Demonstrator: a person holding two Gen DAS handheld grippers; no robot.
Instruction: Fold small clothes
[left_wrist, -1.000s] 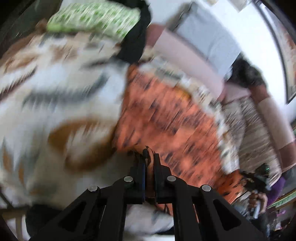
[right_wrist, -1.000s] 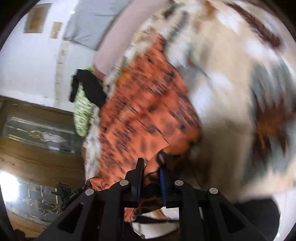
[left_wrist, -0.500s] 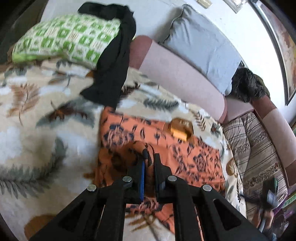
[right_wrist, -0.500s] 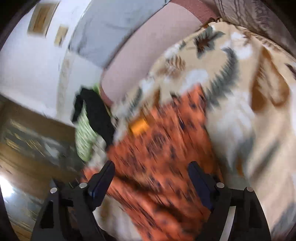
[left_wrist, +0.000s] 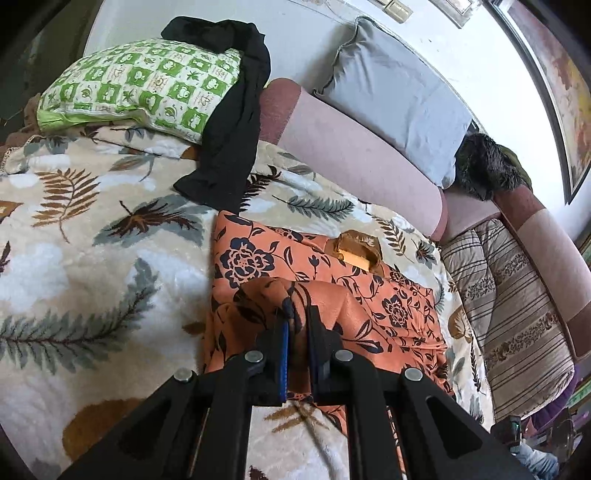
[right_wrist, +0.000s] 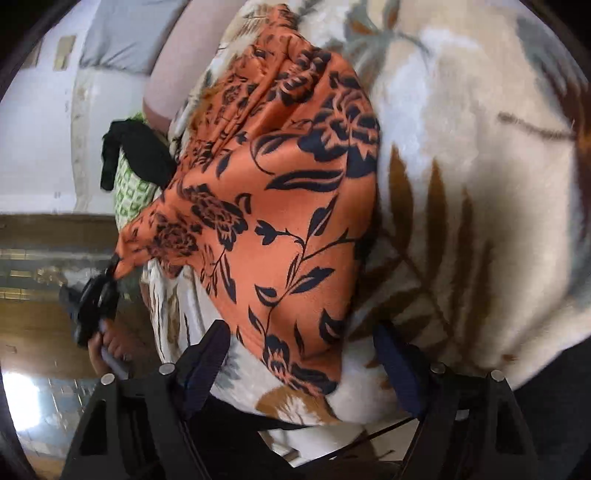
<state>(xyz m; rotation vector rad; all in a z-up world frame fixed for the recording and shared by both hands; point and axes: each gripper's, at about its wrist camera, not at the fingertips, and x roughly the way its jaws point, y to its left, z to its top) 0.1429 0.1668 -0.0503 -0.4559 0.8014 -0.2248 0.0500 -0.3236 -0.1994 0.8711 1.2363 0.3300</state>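
Now my left gripper is clamped on a raised fold of the orange floral garment, which lies on the leaf-print blanket. My right gripper is closing around its near edge, seemingly without pinching it.

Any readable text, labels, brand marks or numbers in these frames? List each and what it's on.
None readable.
Tag inside the neck of the orange floral garment: looks blank or too blurred to read.
Green checked pillow: small pictures in the squares, and any marks among them are too small to read.
Wall frame: painting only, no lettering.
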